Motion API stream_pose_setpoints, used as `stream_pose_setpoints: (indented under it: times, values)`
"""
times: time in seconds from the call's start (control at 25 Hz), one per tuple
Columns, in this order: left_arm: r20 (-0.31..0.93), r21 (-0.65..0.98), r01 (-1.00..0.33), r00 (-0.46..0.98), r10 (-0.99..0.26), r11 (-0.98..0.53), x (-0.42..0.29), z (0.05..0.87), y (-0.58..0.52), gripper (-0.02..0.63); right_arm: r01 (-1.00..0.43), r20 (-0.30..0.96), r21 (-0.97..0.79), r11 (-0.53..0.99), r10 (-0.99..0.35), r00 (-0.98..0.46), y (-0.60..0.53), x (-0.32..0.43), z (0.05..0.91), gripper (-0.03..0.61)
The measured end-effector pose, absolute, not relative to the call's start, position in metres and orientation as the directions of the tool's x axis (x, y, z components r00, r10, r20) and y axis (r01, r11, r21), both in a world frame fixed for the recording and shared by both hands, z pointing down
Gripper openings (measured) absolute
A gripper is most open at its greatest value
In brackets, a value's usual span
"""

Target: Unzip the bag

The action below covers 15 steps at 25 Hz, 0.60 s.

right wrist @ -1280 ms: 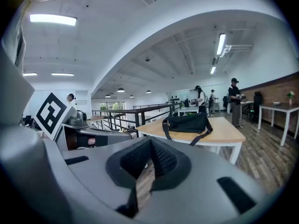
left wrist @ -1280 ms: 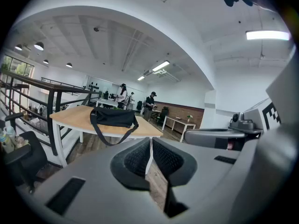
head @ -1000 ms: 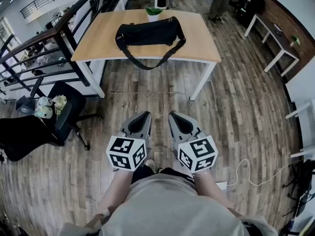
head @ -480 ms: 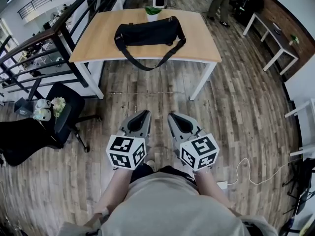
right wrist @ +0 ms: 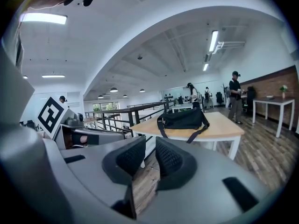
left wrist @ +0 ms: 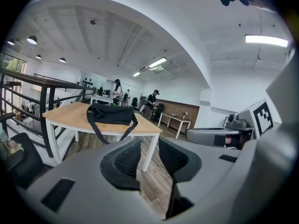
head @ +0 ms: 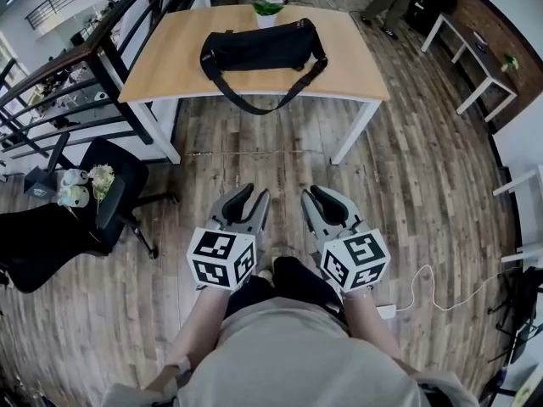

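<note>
Noting black soft fabric duffel bag [head: 259, 49] on pale wooden white-legged table [head: 170, 62], well apart straight ahead, long axis crosswise; left gripper [head: 248, 202] parted and empty, right gripper [head: 325, 200] empty, jaws opening, neither clearly nearer.

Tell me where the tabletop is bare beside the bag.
Bare wood: the left end of the table, from the black bag out to the edge, and the right end out to the corner. Crowded: the middle of the front edge, where the strap loops over, and behind the bag, by the potted plant.
</note>
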State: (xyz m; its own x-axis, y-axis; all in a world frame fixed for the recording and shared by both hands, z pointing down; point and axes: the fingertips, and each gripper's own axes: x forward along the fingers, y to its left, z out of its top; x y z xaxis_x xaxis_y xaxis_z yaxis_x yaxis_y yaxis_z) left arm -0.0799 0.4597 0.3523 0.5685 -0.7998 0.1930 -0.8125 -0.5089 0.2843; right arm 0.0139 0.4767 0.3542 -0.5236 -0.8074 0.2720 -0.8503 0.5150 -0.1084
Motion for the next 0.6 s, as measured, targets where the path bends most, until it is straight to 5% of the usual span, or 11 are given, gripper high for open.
stream_pose_setpoints:
  times: [0.6]
  values:
    - [0.230,0.255,-0.852,0.513,-0.827,-0.457,-0.082,0.368,0.376,0.114,-0.833,0.250,-0.119,0.540,-0.796,-0.552,0.388,0.018,0.367,0.120]
